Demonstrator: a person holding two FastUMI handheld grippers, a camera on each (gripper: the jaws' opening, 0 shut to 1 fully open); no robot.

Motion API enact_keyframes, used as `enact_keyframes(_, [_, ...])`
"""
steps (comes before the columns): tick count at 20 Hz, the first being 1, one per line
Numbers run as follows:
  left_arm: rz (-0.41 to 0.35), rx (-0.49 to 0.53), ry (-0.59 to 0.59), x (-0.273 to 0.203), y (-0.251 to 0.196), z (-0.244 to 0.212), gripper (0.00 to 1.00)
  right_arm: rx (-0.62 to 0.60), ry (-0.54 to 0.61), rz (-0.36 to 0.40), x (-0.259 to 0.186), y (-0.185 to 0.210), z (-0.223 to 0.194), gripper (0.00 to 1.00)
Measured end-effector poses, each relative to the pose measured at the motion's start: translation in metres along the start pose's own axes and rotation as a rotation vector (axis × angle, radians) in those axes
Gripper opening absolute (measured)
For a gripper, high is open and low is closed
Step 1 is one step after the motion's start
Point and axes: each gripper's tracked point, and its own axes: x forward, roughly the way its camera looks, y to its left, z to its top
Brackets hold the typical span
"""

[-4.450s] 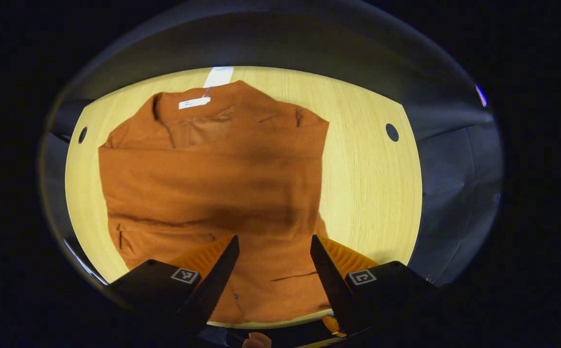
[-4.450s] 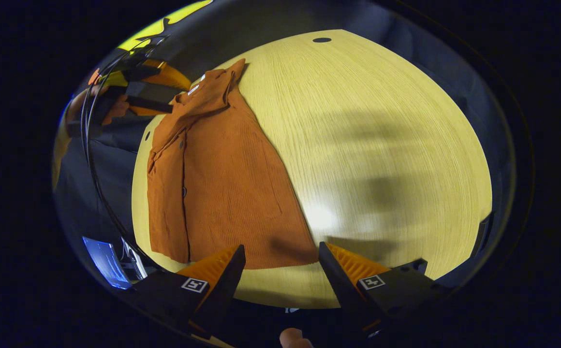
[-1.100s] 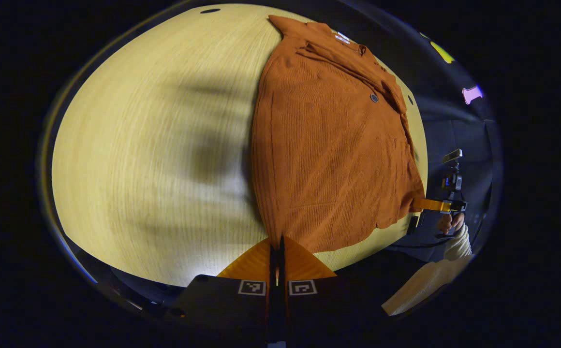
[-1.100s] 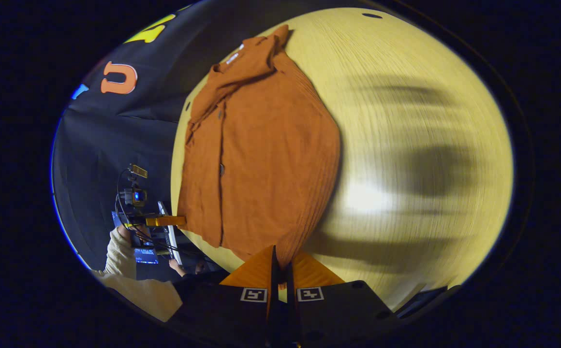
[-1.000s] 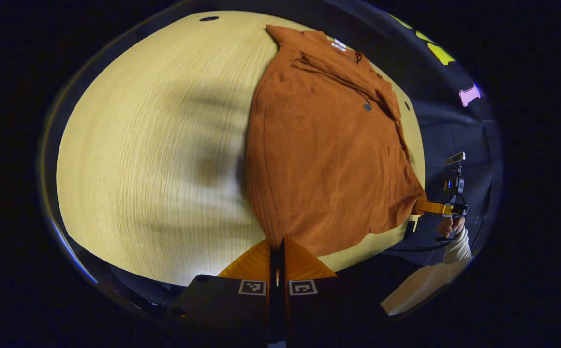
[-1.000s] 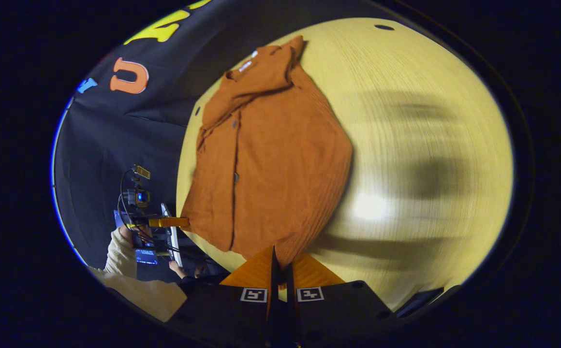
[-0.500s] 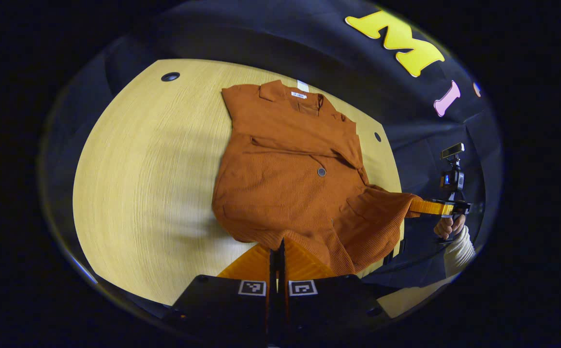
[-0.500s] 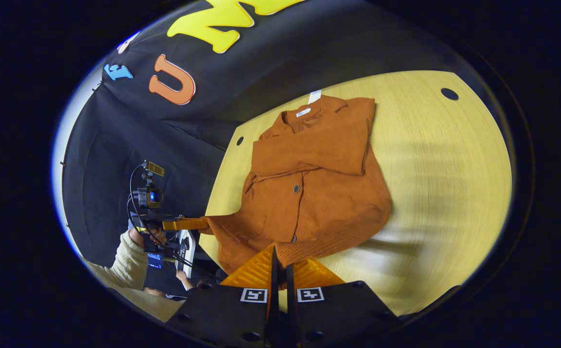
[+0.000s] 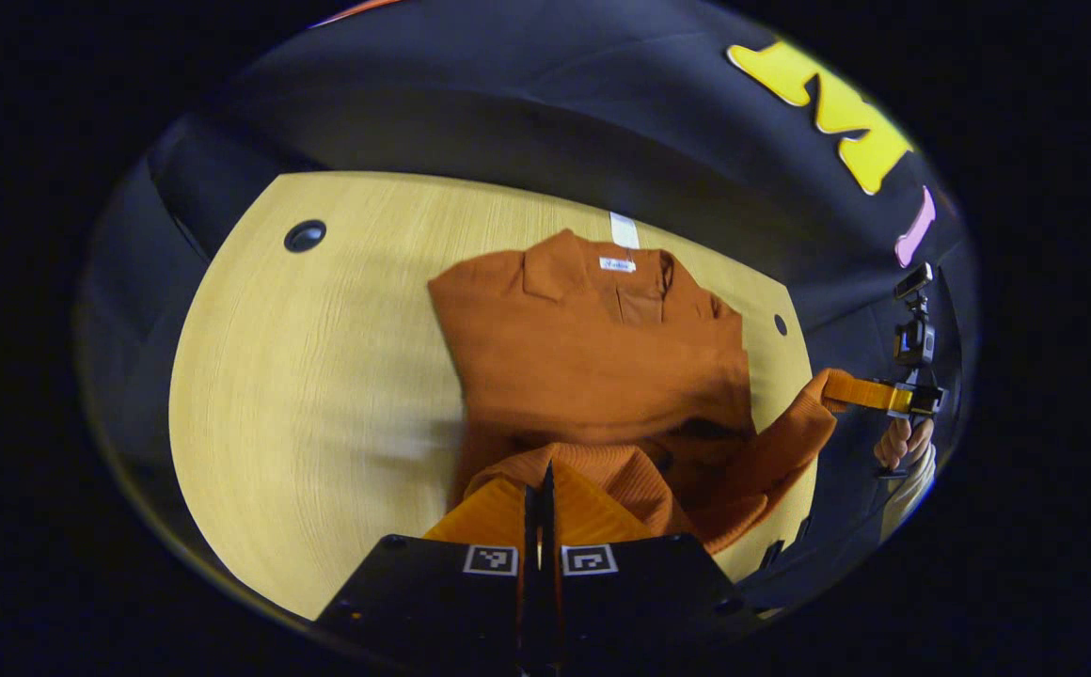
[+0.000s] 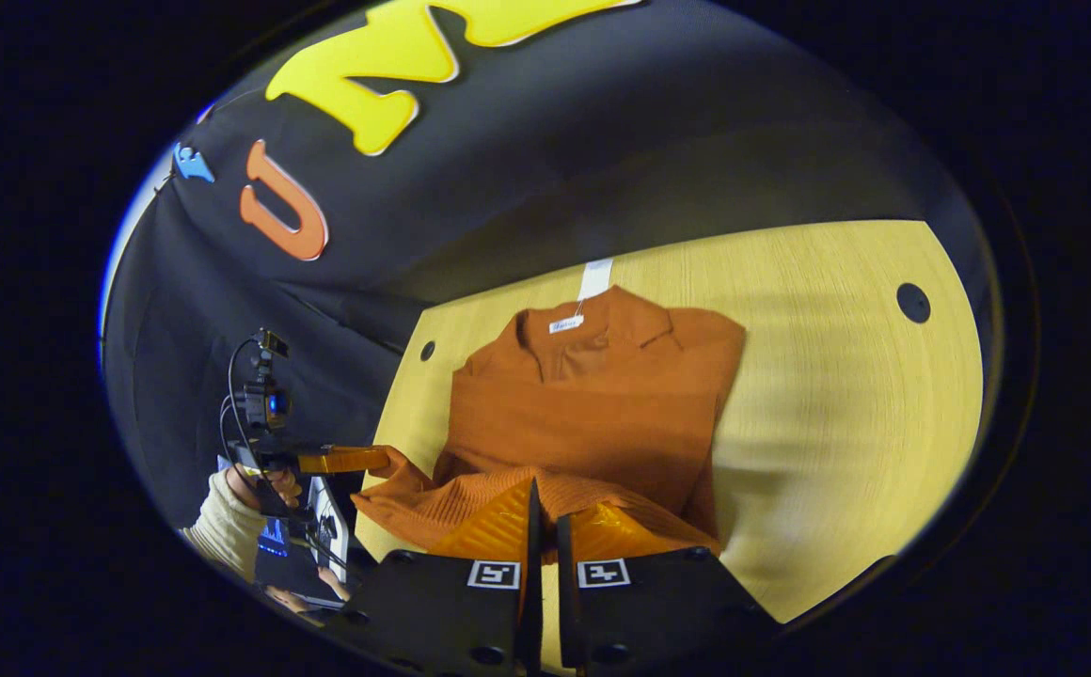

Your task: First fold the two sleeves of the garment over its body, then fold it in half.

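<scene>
The orange garment (image 9: 602, 357) lies collar-far on the wooden table (image 9: 320, 376), its sleeves folded across its body. My left gripper (image 9: 538, 489) is shut on one corner of the hem, lifted above the lower body. In the left gripper view my right gripper (image 9: 861, 393) holds the other hem corner at the far right. In the right gripper view my right gripper (image 10: 543, 508) is shut on the hem of the garment (image 10: 602, 404), and my left gripper (image 10: 339, 459) pinches the opposite corner at the left. The raised hem sags between them.
The table (image 10: 837, 395) has round cable holes (image 9: 306, 235) (image 10: 912, 303) near its far corners. A white strip (image 10: 594, 279) lies past the collar. A hand (image 9: 898, 442) in a pale knit sleeve (image 10: 221, 527) holds each far-off gripper. The booth's black cloth wall stands behind the table.
Both grippers closed on the hem corners, lifted them off the table and carried them toward the collar; the lower half of the garment now rides over the body.
</scene>
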Motion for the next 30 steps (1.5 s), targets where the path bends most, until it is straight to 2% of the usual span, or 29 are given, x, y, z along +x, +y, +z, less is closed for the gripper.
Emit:
enact_keyframes(3, [0.004, 0.007, -0.035, 0.026, 0.006, 0.048, 0.04, 0.024, -0.041, -0.016, 0.035, -0.015, 0.042, 0.1])
enact_keyframes(8, [0.002, -0.016, -0.022, 0.069, 0.02, 0.083, 0.03, 0.075, -0.092, -0.088, 0.07, -0.058, 0.079, 0.08])
enact_keyframes(11, [0.011, -0.036, -0.011, 0.086, 0.033, 0.086, 0.03, 0.137, -0.108, -0.137, 0.074, -0.091, 0.082, 0.08])
enact_keyframes(12, [0.031, -0.053, 0.001, 0.09, 0.04, 0.084, 0.03, 0.157, -0.107, -0.142, 0.077, -0.094, 0.081, 0.08])
enact_keyframes(16, [0.014, -0.118, -0.001, 0.104, 0.041, 0.083, 0.08, 0.235, -0.096, -0.172, 0.087, -0.104, 0.076, 0.08])
enact_keyframes(18, [-0.012, -0.093, -0.019, 0.102, 0.036, 0.088, 0.08, 0.281, -0.117, -0.135, 0.091, -0.098, 0.083, 0.07])
enact_keyframes(21, [-0.012, -0.045, -0.05, 0.101, 0.032, 0.099, 0.11, 0.287, -0.119, -0.145, 0.099, -0.094, 0.083, 0.12])
enact_keyframes(22, [-0.008, -0.044, -0.06, 0.102, 0.031, 0.101, 0.25, 0.296, -0.116, -0.157, 0.1, -0.095, 0.084, 0.12])
enact_keyframes(24, [-0.014, -0.057, -0.066, 0.103, 0.027, 0.103, 0.39, 0.349, -0.132, -0.122, 0.1, -0.089, 0.089, 0.03])
enact_keyframes(25, [-0.023, -0.059, -0.058, 0.106, 0.023, 0.101, 0.58, 0.383, -0.147, -0.091, 0.101, -0.083, 0.095, 0.07])
enact_keyframes(26, [-0.024, -0.055, -0.056, 0.107, 0.022, 0.1, 0.49, 0.42, -0.161, -0.065, 0.102, -0.079, 0.099, 0.16])
enact_keyframes(27, [-0.018, -0.052, -0.069, 0.108, 0.024, 0.104, 0.51, 0.45, -0.167, -0.058, 0.097, -0.081, 0.104, 0.33])
enact_keyframes(28, [-0.015, -0.052, -0.087, 0.108, 0.024, 0.108, 0.54, 0.467, -0.172, -0.057, 0.095, -0.084, 0.105, 0.26])
enact_keyframes(29, [-0.013, -0.059, -0.107, 0.108, 0.025, 0.113, 0.57, 0.48, -0.177, -0.058, 0.096, -0.086, 0.104, 0.33])
enact_keyframes(30, [-0.014, -0.069, -0.128, 0.106, 0.025, 0.118, 0.77, 0.499, -0.187, -0.05, 0.096, -0.087, 0.106, 0.25])
